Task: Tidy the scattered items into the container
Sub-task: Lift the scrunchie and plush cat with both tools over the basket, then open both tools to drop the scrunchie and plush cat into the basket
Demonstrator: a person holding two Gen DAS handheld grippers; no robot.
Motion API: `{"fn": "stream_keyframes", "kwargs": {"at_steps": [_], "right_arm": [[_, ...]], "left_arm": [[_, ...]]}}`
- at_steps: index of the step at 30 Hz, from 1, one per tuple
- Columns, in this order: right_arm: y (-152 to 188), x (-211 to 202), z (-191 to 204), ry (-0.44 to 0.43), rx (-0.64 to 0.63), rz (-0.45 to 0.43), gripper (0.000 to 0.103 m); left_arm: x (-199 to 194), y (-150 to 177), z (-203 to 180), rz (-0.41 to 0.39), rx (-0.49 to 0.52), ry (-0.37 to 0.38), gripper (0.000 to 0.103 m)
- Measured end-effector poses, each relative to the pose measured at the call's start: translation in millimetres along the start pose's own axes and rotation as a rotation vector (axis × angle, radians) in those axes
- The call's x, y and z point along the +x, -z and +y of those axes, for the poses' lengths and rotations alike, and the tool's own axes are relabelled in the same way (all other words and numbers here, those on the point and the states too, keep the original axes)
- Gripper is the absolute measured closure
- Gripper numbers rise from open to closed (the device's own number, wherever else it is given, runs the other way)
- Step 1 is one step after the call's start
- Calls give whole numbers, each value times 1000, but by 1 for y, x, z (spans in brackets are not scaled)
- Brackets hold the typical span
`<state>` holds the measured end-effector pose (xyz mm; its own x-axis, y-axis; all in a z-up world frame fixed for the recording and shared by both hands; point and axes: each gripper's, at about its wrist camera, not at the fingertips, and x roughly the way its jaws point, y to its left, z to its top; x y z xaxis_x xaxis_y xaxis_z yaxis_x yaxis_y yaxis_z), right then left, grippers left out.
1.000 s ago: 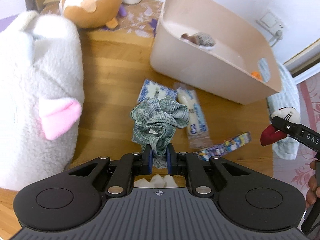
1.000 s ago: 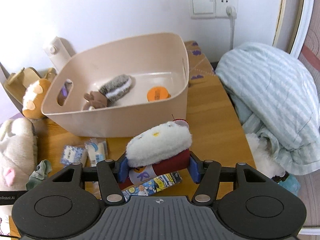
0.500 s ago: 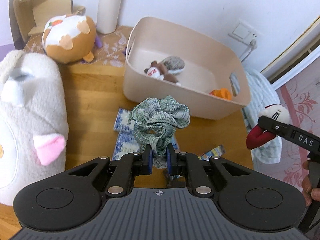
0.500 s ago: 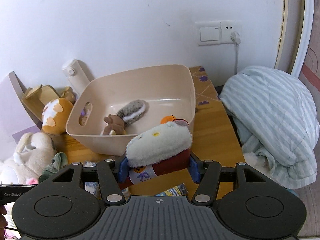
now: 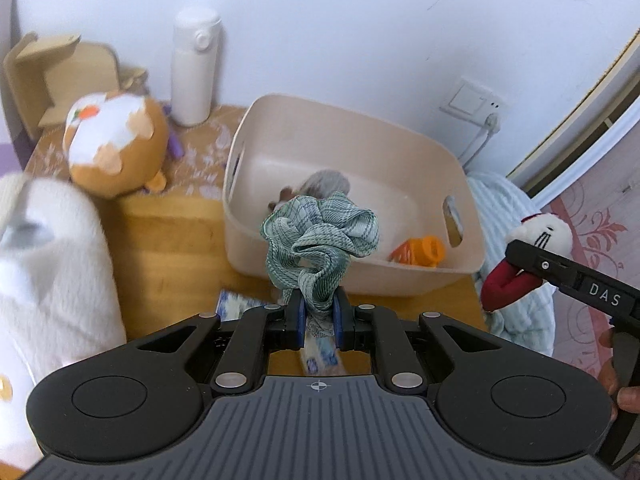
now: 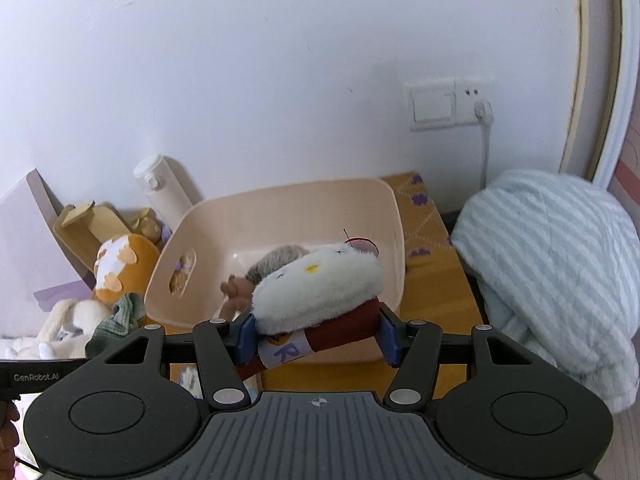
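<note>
My left gripper [image 5: 318, 314] is shut on a green checked scrunchie [image 5: 320, 240], held up in front of the beige bin [image 5: 400, 148]. My right gripper [image 6: 316, 334] is shut on a white and red plush toy [image 6: 316, 292], held in the air before the bin [image 6: 280, 204]; the toy also shows in the left wrist view [image 5: 536, 240]. In the bin lie a grey-brown furry toy [image 5: 324, 180] and an orange item [image 5: 420, 250]. Blue and white packets [image 5: 236, 304] lie on the wooden table below my left gripper.
A big white plush [image 5: 48, 264] lies at the left. An orange and white plush [image 5: 116, 144], a white bottle [image 5: 194, 68] and a cardboard box [image 5: 56, 76] stand at the back left. A striped blanket [image 6: 560, 272] lies right of the table.
Both grippers have risen with their loads and now look down into the bin from higher. The packets on the table have dropped toward the bottom of the left wrist view.
</note>
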<state>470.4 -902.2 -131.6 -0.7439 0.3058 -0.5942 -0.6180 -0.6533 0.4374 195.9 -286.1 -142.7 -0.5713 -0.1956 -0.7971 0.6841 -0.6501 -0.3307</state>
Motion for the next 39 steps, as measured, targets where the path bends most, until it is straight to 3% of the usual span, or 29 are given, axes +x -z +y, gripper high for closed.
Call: {"fn": "stream_keyframes", "kwargs": {"at_steps": [7,9,16,19,25,39], "right_arm": [[-25,15,12,11,-35,-38,47],[-32,22,13,99,39,-96,47],[-47,53,6,156,74,-96,47],[-50,66,2,224,130,-119,47],[-51,93,-9,275,173,-91,47],[-43,123,-16,348,252,-72,47]], "left_arm": [[14,-29,-10,-34,10,-1,90],[21,-37,-13,-40,12,-3,90],[58,-61,-15,-40,15,-42,90],[76,-67,-13,-26,6,-65,90],[103,-74,0,20,-85,-53,90],[132,-67,3,70,-82,-99,90]]}}
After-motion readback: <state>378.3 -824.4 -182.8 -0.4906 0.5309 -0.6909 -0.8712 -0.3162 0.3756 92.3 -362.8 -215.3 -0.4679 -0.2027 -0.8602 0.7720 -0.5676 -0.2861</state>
